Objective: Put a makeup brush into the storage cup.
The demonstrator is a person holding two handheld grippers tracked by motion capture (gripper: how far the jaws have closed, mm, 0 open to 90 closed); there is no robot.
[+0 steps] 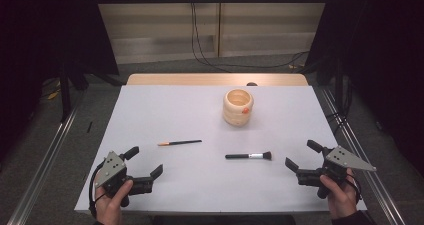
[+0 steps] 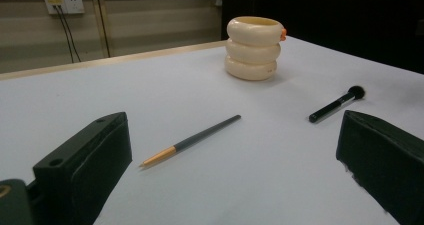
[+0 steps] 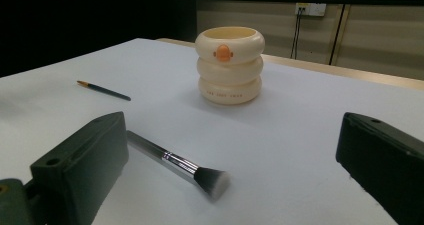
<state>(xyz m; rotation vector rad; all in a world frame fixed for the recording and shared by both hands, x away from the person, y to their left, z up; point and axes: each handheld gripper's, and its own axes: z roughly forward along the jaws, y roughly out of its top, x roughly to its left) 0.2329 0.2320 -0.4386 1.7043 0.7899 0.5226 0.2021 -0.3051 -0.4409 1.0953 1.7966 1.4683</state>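
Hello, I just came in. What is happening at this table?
A person holds a gripper in each hand at the near edge of the table, and both are open and empty. The left gripper points toward a thin pencil; the right gripper points toward a makeup brush. Both items lie flat, untouched. A cream ringed cup stands upright farther back. Nothing has been picked up yet.

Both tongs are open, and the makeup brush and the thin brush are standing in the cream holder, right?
Not quite. The makeup brush and thin brush lie flat on the table, apart from the cream holder, as the high view shows. Left tongs and right tongs are open.
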